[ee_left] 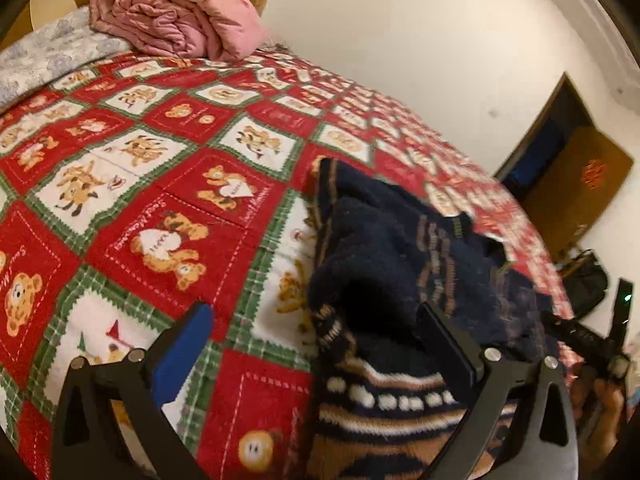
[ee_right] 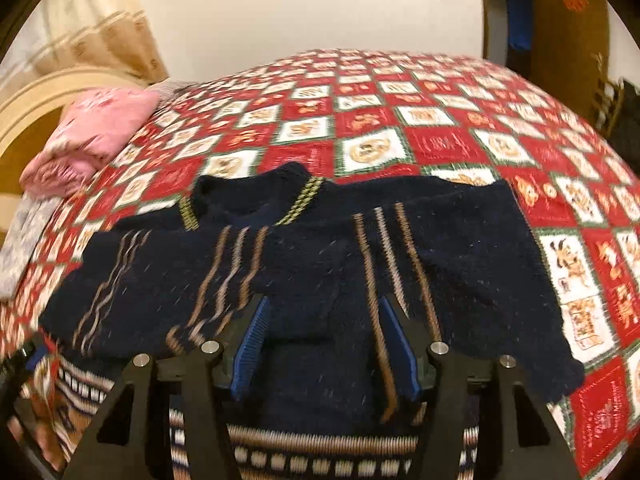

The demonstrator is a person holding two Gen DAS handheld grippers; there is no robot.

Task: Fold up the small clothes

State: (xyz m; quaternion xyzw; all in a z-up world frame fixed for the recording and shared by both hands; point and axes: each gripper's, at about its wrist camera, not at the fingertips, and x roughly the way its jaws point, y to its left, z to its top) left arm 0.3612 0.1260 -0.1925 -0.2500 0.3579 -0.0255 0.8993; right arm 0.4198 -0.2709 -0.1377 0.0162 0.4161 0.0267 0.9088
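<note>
A small dark navy knit sweater (ee_right: pixel 320 264) with tan stripes and a patterned hem lies on the red teddy-bear quilt (ee_right: pixel 440 144). In the right wrist view my right gripper (ee_right: pixel 326 340) has its blue pads about a hand's width apart, with a fold of the sweater between them. In the left wrist view the sweater (ee_left: pixel 400 272) is bunched up at the right. My left gripper (ee_left: pixel 316 332) is wide open, its left pad (ee_left: pixel 188 344) over the quilt (ee_left: pixel 140 184) and its right finger against the sweater. The right gripper's body (ee_left: pixel 592 340) shows at the far right.
A folded pink blanket (ee_left: pixel 176 20) lies at the head of the bed, also in the right wrist view (ee_right: pixel 92 136). A grey patterned cloth (ee_left: pixel 44 56) lies beside it. A white wall and a brown door (ee_left: pixel 576 184) stand beyond the bed.
</note>
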